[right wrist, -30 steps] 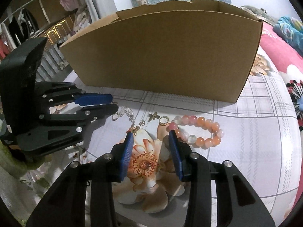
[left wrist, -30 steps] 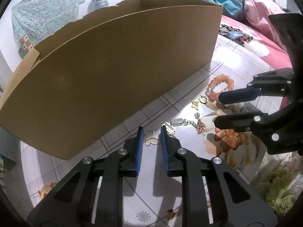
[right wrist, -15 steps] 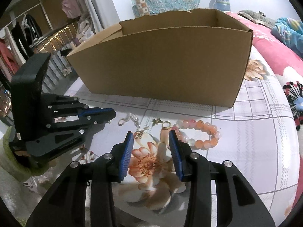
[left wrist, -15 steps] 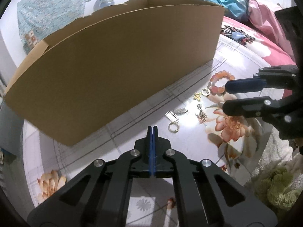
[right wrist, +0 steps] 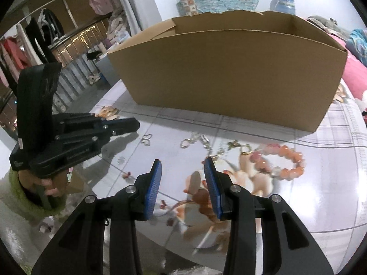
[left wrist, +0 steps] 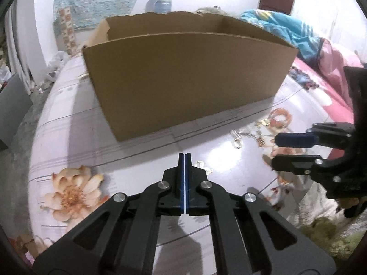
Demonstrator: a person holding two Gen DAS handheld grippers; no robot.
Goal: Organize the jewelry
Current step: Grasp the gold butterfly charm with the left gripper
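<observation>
An open cardboard box [left wrist: 183,80] [right wrist: 229,73] stands on a floral table. In front of it lie a pink bead bracelet [right wrist: 284,160] [left wrist: 281,119], a gold ring [right wrist: 245,150], a silver chain with a ring [right wrist: 197,139] [left wrist: 238,137], and a thin gold butterfly piece [right wrist: 146,138]. My left gripper [left wrist: 184,158] [right wrist: 135,125] is shut with nothing seen between its pads; the butterfly piece [left wrist: 203,167] lies on the table just beside its tip. My right gripper [right wrist: 182,167] [left wrist: 275,151] is open above the table, near the chain.
A pink and blue heap of bedding [left wrist: 321,52] lies to the right. A clothes rack [right wrist: 45,34] stands at the left. A water bottle [left wrist: 160,2] stands behind the box. The table edge curves close at the left.
My left gripper closed and then lifted and drew back left from the jewelry. The butterfly piece stays on the table. The right gripper rose slightly and stays open.
</observation>
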